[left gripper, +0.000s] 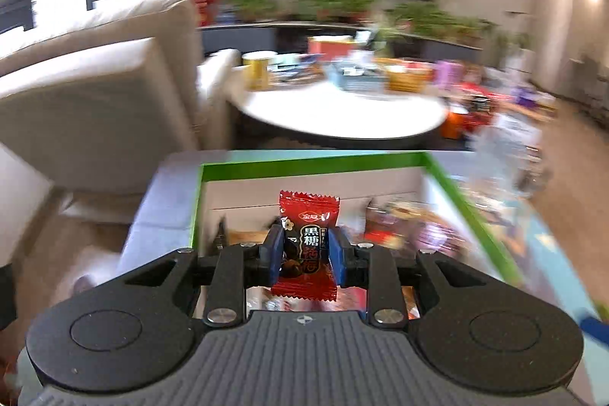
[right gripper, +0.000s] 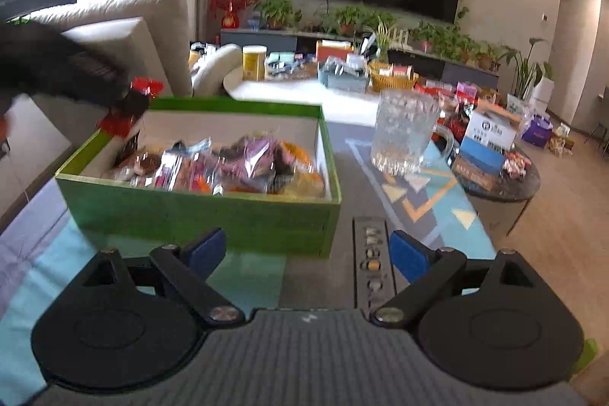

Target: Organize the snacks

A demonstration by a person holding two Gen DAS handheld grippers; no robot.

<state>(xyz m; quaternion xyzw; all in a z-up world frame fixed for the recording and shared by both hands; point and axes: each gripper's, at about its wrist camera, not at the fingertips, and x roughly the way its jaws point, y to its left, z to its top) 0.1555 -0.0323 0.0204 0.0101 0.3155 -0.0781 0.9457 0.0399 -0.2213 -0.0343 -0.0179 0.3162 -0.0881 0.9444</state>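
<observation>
While the left gripper (left gripper: 306, 246) clamps a red candy packet (left gripper: 307, 238) upright, long axis vertical, above the green box (right gripper: 198, 215) near its left wall, the right gripper (right gripper: 306, 253) hangs apart, empty, over bare patterned tabletop (right gripper: 418, 193).

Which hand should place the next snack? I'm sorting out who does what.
Left, probably: the left gripper already pinches a red candy above the green box. The right gripper is open and empty.

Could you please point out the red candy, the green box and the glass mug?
Red candy (left gripper: 309, 234), left wrist view, wrapper front.
Green box (right gripper: 198, 215), right wrist view, near wall.
Glass mug (right gripper: 403, 132), right wrist view, body.
</observation>
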